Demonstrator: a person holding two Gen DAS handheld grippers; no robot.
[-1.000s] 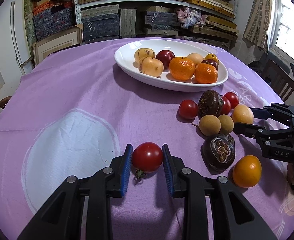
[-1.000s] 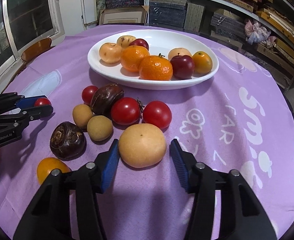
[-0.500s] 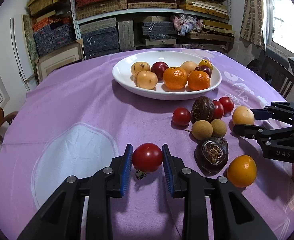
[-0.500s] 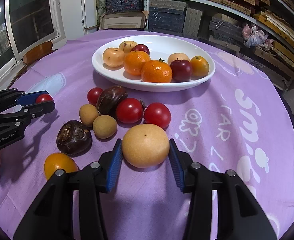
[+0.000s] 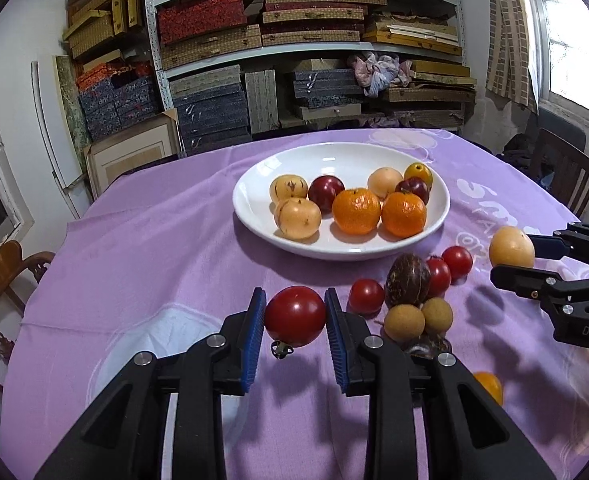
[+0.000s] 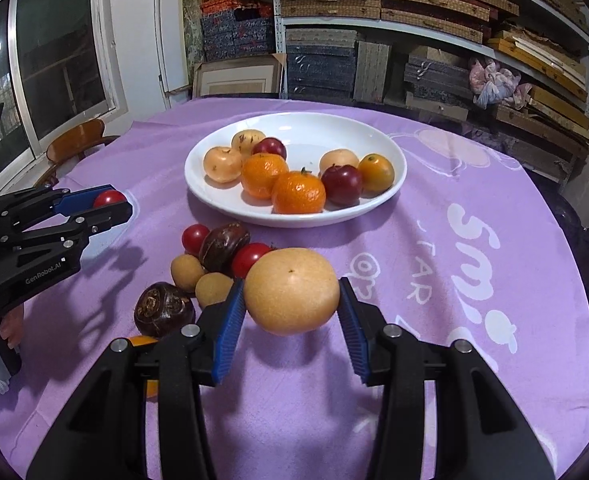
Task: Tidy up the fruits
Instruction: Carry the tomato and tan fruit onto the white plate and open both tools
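Table [image 5: 142, 240] first: its purple cloth carries everything, and the white bowl [image 5: 254, 216] sits toward the far middle so you can reach it from either side. Eight fruits already lie in that bowl, which suggests it is where the loose ones belong. Between bowl and you, a cluster of loose fruit [image 6: 214, 256] waits on the cloth: small tomatoes, two dark wrinkled fruits, two tan round ones and an orange one close in.

Your right gripper [image 6: 290, 312] has its jaws closed around the large yellow fruit [image 6: 292, 290], pads on its two sides at the widest part, and the shadow beneath suggests it is clear of the cloth. That wide span probably suits so broad a fruit.

Your left gripper [image 5: 294, 320] is clamped on a red tomato [image 5: 295, 315], again across the middle, stem end hanging down, so the pads likely meet smooth skin. Both loads look ready to go to the bowl.
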